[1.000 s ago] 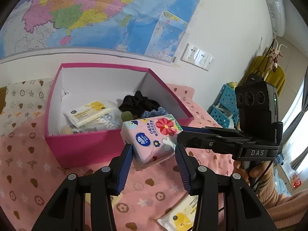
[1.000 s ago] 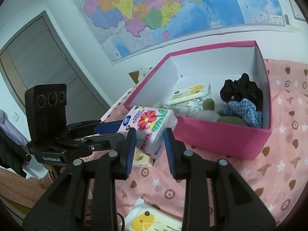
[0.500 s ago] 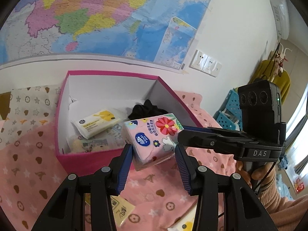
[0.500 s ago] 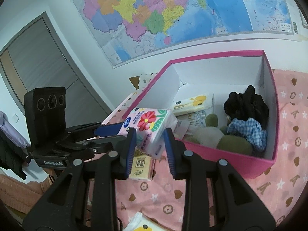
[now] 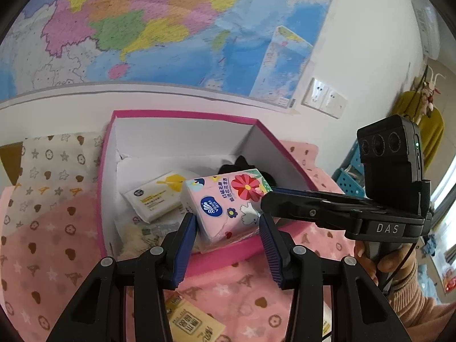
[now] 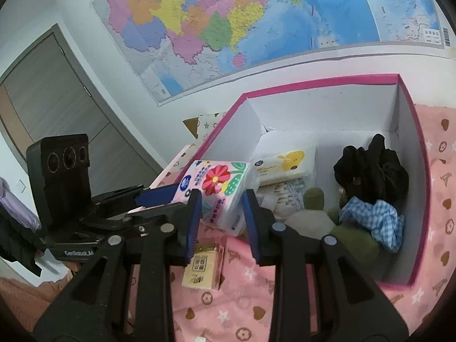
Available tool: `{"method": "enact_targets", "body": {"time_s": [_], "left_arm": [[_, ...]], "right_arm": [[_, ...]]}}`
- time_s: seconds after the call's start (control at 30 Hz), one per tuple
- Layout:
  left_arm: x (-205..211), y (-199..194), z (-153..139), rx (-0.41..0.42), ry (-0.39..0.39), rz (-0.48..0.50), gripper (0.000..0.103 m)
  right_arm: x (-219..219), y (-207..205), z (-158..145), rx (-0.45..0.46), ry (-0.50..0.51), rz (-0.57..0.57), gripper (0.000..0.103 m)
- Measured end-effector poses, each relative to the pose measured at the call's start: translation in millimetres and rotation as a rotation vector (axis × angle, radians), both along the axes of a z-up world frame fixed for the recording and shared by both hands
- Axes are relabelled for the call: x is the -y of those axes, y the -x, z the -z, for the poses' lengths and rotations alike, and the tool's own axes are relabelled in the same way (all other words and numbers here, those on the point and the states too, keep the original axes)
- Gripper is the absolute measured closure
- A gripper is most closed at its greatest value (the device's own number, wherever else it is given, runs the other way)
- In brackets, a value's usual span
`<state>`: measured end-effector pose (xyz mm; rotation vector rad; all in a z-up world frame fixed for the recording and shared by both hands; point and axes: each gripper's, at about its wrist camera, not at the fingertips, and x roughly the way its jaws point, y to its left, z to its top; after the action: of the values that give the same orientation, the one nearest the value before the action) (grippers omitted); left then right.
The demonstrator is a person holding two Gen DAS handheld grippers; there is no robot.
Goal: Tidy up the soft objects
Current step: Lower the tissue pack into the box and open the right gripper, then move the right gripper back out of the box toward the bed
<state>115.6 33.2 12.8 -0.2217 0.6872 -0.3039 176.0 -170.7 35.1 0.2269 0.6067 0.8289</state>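
Observation:
A pink floral tissue pack is held in the air over the front edge of the pink box. My left gripper is shut on its sides, and my right gripper is shut on it from the other direction. Each gripper also shows in the other's view: the right, the left. Inside the box lie a white and yellow wipes pack, black cloth, blue checked cloth and a green plush.
A pink patterned blanket covers the surface. A yellow tissue packet lies on it in front of the box. A wall map hangs behind the box. A door stands at the left in the right wrist view.
Both grippers have carried the floral pack forward and up, from in front of the box's front wall to over its front edge. Both grips are unchanged.

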Motion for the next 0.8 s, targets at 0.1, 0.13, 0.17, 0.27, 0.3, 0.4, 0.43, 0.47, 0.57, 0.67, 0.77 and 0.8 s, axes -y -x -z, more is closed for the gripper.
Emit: {"method": "enact_targets", "body": {"time_s": [0.1, 0.13, 0.17, 0.27, 0.3, 0.4, 0.43, 0.47, 0.57, 0.67, 0.77, 0.8], "left_arm": [[-4.1, -6.6, 4.0, -0.011, -0.001, -0.009, 0.058], [-5.8, -9.0, 5.5, -0.015, -0.001, -0.015, 0.058], [-7.5, -11.1, 7.1, -0.021, 0.0, -0.021, 0.058], [-12.9, -17.8, 13.4, -0.039, 0.002, -0.036, 0.058], [-15.1, -20.1, 15.4, -0.046, 0.005, -0.04, 0.058], [-20.4, -26.2, 21.2, -0.068, 0.007, -0.051, 0.058], [-20.8, -27.0, 21.7, -0.065, -0.005, -0.059, 0.058], [-21.5, -28.5, 22.4, -0.07, -0.011, -0.064, 0.058], [-24.0, -32.1, 23.6, -0.076, -0.02, -0.081, 0.058], [-24.4, -33.4, 23.0, -0.074, -0.047, -0.109, 0.058], [-23.4, -31.1, 22.0, -0.066, -0.058, -0.121, 0.058], [-22.3, -28.9, 21.2, -0.06, -0.066, -0.124, 0.057]], "right_arm": [[-4.2, -9.5, 3.2, -0.015, 0.007, 0.007, 0.07], [-5.6, -11.2, 4.4, -0.019, 0.01, 0.007, 0.07], [-7.7, -14.4, 6.1, -0.027, 0.013, 0.007, 0.07], [-14.3, -22.2, 10.5, -0.042, 0.028, 0.011, 0.07], [-15.9, -23.6, 11.7, -0.043, 0.033, 0.014, 0.07], [-22.7, -29.8, 17.6, -0.053, 0.057, 0.019, 0.07], [-24.5, -31.4, 19.0, -0.057, 0.061, 0.019, 0.07], [-27.0, -33.4, 21.5, -0.061, 0.072, 0.023, 0.07], [-30.7, -36.4, 26.2, -0.064, 0.095, 0.043, 0.07], [-29.3, -37.6, 28.4, -0.061, 0.108, 0.066, 0.07], [-24.1, -34.3, 28.1, -0.051, 0.112, 0.078, 0.07], [-22.4, -32.5, 27.6, -0.046, 0.112, 0.08, 0.07]]}}
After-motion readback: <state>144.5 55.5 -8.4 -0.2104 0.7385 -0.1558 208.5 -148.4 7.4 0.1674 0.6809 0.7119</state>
